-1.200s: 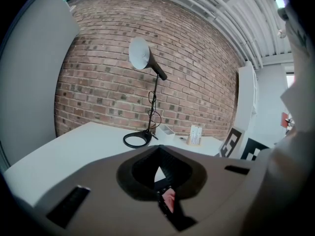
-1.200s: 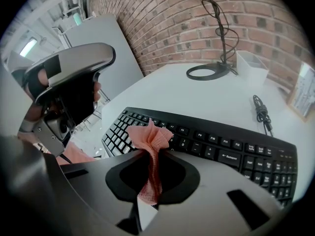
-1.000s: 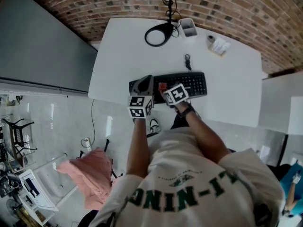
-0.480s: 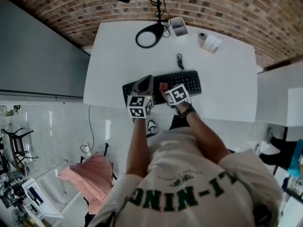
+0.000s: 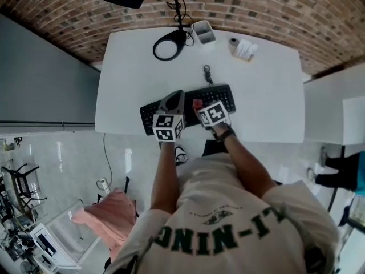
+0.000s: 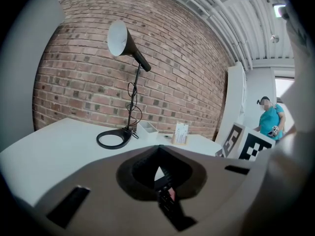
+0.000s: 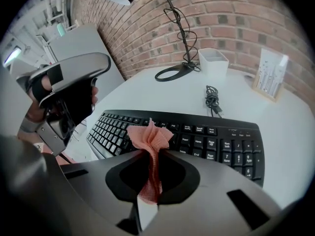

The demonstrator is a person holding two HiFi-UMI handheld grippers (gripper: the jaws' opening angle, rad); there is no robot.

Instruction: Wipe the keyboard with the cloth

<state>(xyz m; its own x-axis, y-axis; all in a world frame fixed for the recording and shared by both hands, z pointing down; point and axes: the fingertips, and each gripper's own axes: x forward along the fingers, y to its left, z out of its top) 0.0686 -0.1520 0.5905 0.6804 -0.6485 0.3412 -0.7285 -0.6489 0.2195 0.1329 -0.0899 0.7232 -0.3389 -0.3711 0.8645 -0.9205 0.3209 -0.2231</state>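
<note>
– Cloth (image 7: 150, 135) first: where does it sit?
– It is pink and pinched in the right gripper (image 7: 149, 193). The jaws are clenched on its lower end. The free end fans out in a ruffle above them, over the near key rows of the keyboard (image 7: 219, 141). I cannot tell whether the ruffle touches the keys.
– And from the head view?
– The black keyboard (image 5: 221, 97) lies near the front edge of the white worktop (image 5: 122, 76), slightly askew. The right gripper (image 5: 197, 107) is over its middle, with the cloth (image 5: 197, 103) showing red at the tip. The left gripper (image 5: 173, 97) is just beside it, over the left half of the keys.
– Left jaws?
– They are pressed together with nothing between them. In its own view the left gripper (image 6: 160, 181) points level across the worktop (image 6: 44, 149) toward the brick wall (image 6: 78, 77), and the keyboard is out of that view.
– What lies behind the keyboard?
– A coiled cable (image 7: 212, 101) lies just beyond its far edge. Further back stand a desk lamp (image 6: 123, 39), a white box (image 7: 213, 63) beside its ring base, and a card stand (image 7: 269, 77) to the right. All three are well apart from the keyboard.
– Anyone else about?
– A person in a teal top (image 6: 270, 122) stands far off, at the right of the left gripper view.
</note>
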